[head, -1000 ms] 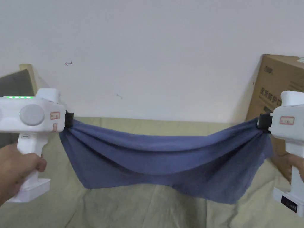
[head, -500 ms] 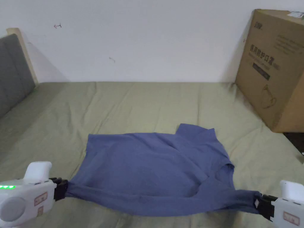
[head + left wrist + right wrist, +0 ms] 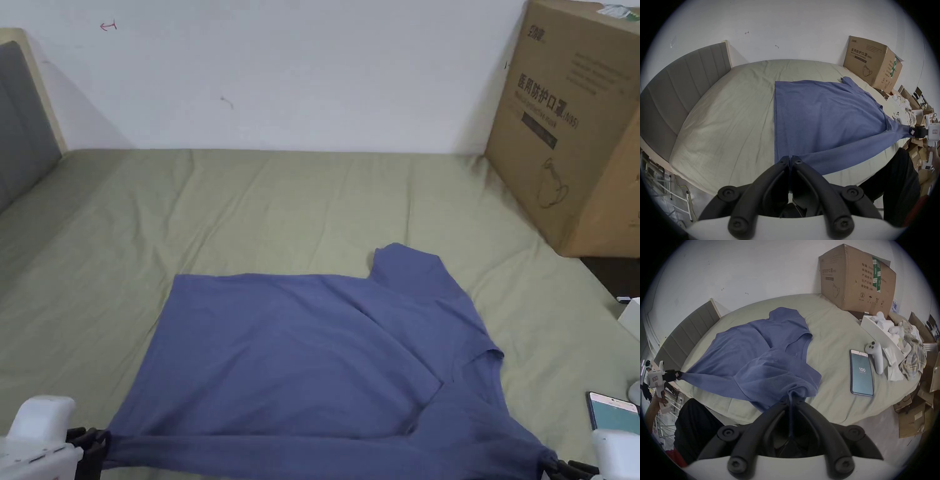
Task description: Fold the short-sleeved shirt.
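Head view — shirt (image 3: 300,356) is lying flat on the bed (image 3: 281,194), long axis running left to right.

Left gripper view — left gripper (image 3: 790,158) is pinching the near hem corner.

Right gripper view — right gripper (image 3: 791,398) is clamping the near sleeve end.

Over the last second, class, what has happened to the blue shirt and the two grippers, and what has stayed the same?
The blue shirt, stretched in the air between the grippers a second ago, has been brought down and spread on the green sheet. The left gripper and right gripper have dropped to the bed's near edge. Both stay clamped on the shirt's near corners; nothing was let go. The cardboard box has not visibly moved.
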